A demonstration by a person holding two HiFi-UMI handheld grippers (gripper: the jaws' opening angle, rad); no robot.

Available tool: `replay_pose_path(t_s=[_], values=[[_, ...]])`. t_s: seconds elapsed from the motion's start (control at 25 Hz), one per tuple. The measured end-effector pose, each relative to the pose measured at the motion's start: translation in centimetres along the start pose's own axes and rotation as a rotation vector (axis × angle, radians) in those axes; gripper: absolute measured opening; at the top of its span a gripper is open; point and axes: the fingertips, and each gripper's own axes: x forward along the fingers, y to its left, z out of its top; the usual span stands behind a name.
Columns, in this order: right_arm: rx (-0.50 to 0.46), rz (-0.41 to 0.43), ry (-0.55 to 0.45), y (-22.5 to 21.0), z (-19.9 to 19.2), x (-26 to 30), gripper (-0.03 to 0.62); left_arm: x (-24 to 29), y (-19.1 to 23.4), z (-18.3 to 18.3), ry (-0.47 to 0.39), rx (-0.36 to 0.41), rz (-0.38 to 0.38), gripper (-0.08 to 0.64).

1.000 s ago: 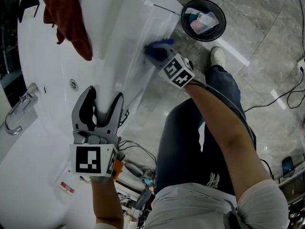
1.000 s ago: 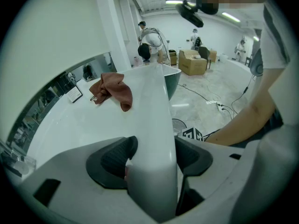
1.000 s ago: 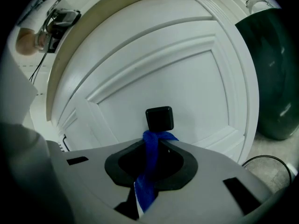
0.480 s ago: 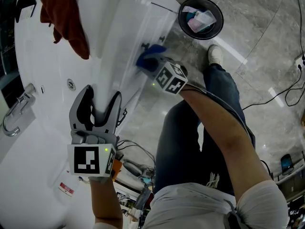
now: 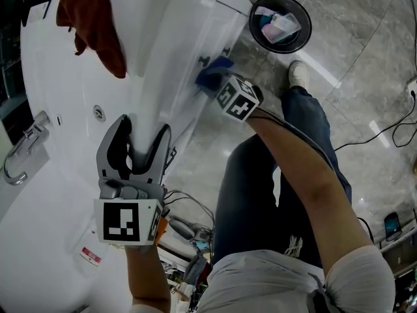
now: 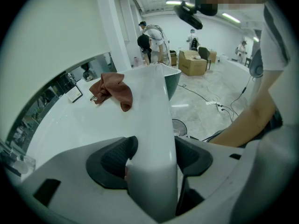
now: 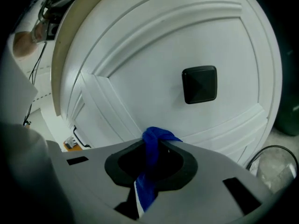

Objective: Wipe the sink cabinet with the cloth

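- My right gripper (image 7: 150, 161) has its jaws closed tight on a crumpled bright blue cloth (image 7: 152, 141). A knot of the cloth bunches above the pads and a tail hangs down between them.
- The cloth is pressed against the panelled door front of the white sink cabinet (image 7: 140, 64). In the right gripper view it sits below and to the left of the door's black square knob (image 7: 200, 84).
- My left gripper (image 6: 152, 157) has its jaws spread wide, one on each side of the cabinet's white countertop rim (image 6: 154, 115). As far as I can see, both pads are against the rim, so I read it as gripping that edge.
- On top of the cabinet, well along the counter from my left gripper, a rust-red cloth (image 5: 91, 21) lies in a loose heap.
- A chrome tap (image 5: 19, 155) stands at the back of the cabinet top, across the basin from the rim I am holding.
- On the grey marble floor beside the cabinet's far end is a round black bin (image 5: 280, 23) with pale rubbish in it.
- Compared with half a second ago, the blue cloth sits slightly nearer the bin end of the door. A second ago it was nearer still, so I count one short stroke out and part of the way back.
- My left gripper has kept its place on the rim through all three frames.
- I count two grippers, two cloths (one blue, one rust-red), one knob in view, one tap and one bin.
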Motion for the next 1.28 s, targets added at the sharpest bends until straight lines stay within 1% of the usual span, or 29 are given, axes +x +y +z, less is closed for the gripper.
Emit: replay_pose_path(t_s=[0.12,0.32,0.36,0.52,0.68,0.84,0.92,1.16,1.2,1.28], values=[[0.071,-0.070,-0.042,-0.9,0.7,-0.7,0.057,0.0,0.0,-0.1,0.000,-0.002,0.000,0.275],[0.113,-0.152,-0.235,-2.7,3.8,-3.4,0.057,-0.1,0.0,-0.1,-0.003,0.001,0.000,0.275],[0.121,-0.162,-0.252,-2.9,4.1,-3.9,0.057,-0.1,0.1,0.0,-0.003,0.001,0.001,0.275],[0.146,-0.195,-0.263,-3.3,3.8,-5.3,0.057,-0.1,0.0,-0.1,-0.003,-0.002,0.001,0.275],[0.101,-0.229,-0.279,-3.4,4.1,-6.7,0.057,-0.1,0.1,-0.1,-0.001,-0.003,0.001,0.275],[0.105,-0.290,-0.375,-4.5,6.1,-8.8,0.057,0.0,0.0,-0.1,-0.001,-0.001,0.001,0.275],[0.097,-0.287,-0.379,-4.9,6.8,-8.9,0.057,0.0,0.0,-0.1,-0.001,-0.001,0.000,0.275],[0.145,-0.259,-0.369,-3.9,6.6,-8.4,0.057,0.0,0.1,-0.1,-0.002,0.001,0.000,0.275],[0.141,-0.242,-0.361,-3.3,6.5,-8.2,0.057,0.0,0.1,-0.1,-0.002,0.001,0.001,0.275],[0.106,-0.175,-0.338,-1.2,6.5,-7.3,0.057,0.0,0.1,-0.2,0.000,0.002,0.003,0.275]])
